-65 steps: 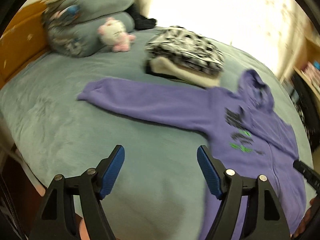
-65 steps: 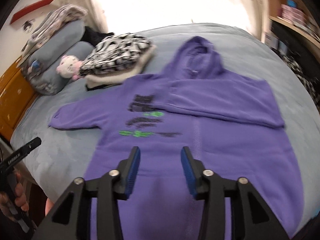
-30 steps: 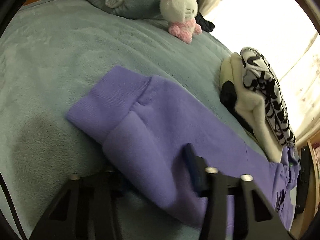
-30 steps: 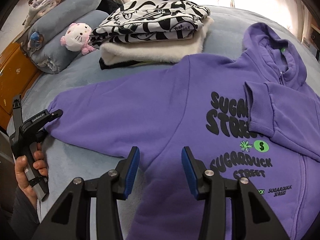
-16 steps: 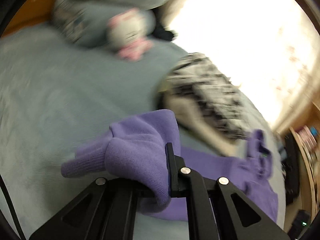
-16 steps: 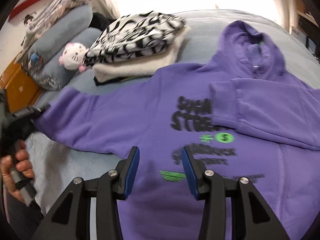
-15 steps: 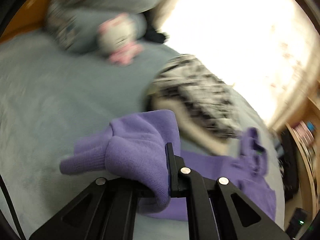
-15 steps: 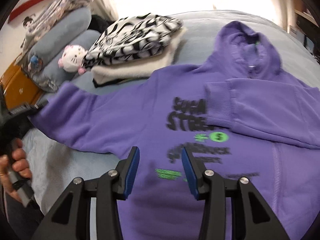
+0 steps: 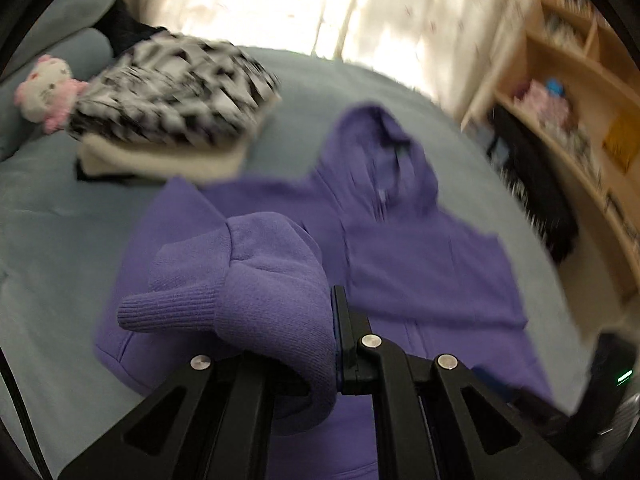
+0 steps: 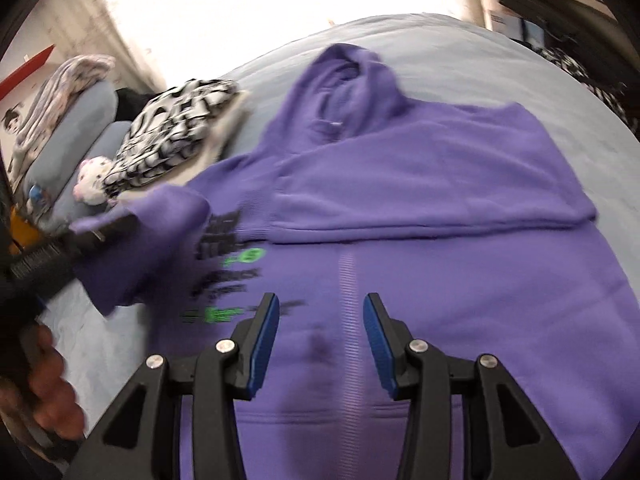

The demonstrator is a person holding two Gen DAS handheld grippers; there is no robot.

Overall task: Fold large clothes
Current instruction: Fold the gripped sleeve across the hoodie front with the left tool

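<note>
A purple hoodie (image 10: pixel 420 248) is spread front-up across the middle of the bed (image 10: pixel 460 52), its hood (image 10: pixel 352 84) pointing toward the far edge by the bright window. One sleeve is laid folded across the chest, its ribbed cuff (image 10: pixel 256 216) resting just beside the dark printed lettering.

The left claw (image 9: pixel 320 336) is clamped shut on the other sleeve (image 9: pixel 256 292) near the cuff; the fabric is bunched over the left finger and lifted off the bed, with the ribbed cuff end hanging out to the left. In the right wrist view this claw (image 10: pixel 100 232) is seen blurred at the hoodie's left side, the raised sleeve draped over it.

The right claw (image 10: pixel 320 336) is held open, roughly halfway, with nothing between its blue pads (image 10: pixel 266 332). It hangs above the lower front of the hoodie, astride the zip line; contact with the fabric cannot be told.

Toward the far left corner of the bed, a stack of folded clothes (image 9: pixel 172 92) topped with a black-and-white pattern is seen, with a pink-and-white plush toy (image 9: pixel 44 88) just beside it and grey pillows (image 10: pixel 68 128) beyond.
</note>
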